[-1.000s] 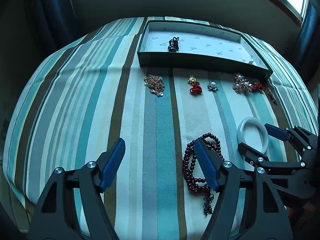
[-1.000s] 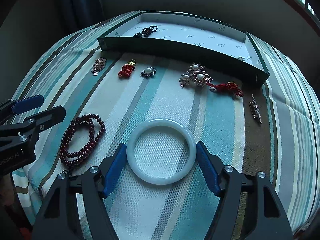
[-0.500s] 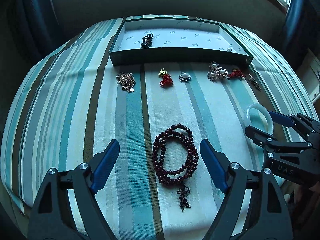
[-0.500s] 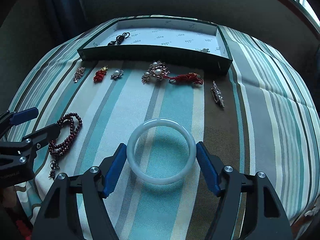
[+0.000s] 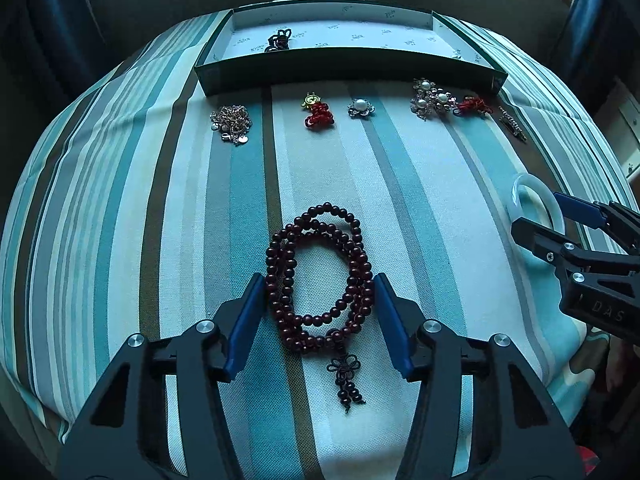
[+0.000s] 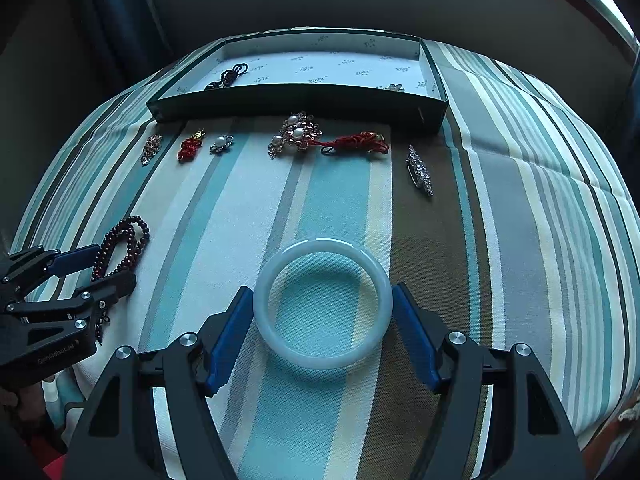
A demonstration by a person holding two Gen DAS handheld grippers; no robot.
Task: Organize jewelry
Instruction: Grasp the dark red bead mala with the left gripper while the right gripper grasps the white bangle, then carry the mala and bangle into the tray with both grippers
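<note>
Two grippers work side by side over a table covered in a teal, cream and brown striped cloth (image 5: pixel 168 208). The left gripper (image 5: pixel 320 304) points down at a coiled string of dark red beads (image 5: pixel 320 276) lying on the near part of the cloth; its blue pads (image 5: pixel 246 320) flank the coil on either side, and the jaws are closing, the pads right at the outer beads, though whether they press yet is hard to tell. A small black knot and tassel (image 5: pixel 347 376) trails from the near end of the beads.

The right gripper (image 6: pixel 322 320) sits to the right, its jaws set on a pale white bangle (image 6: pixel 322 304), one pad against each side of the ring. The bangle looks to lie flat on the cloth.

Farther off, a row of small pieces lies just in front of a shallow dark green box (image 5: pixel 348 70): from left to right, a heap of silver chain (image 5: pixel 233 123), a red knotted charm with a gold top (image 5: pixel 318 114), a pearl flower brooch (image 5: pixel 361 107), a cluster of pearl brooches (image 5: pixel 432 100), a red cord bundle (image 5: pixel 474 106) and a slim rhinestone pin (image 5: pixel 512 123). Inside the box, on its white printed lining, a dark knotted piece (image 5: pixel 279 40) rests near the left end, and a small pale flower-shaped piece (image 6: pixel 394 88) lies by the right end.
</note>
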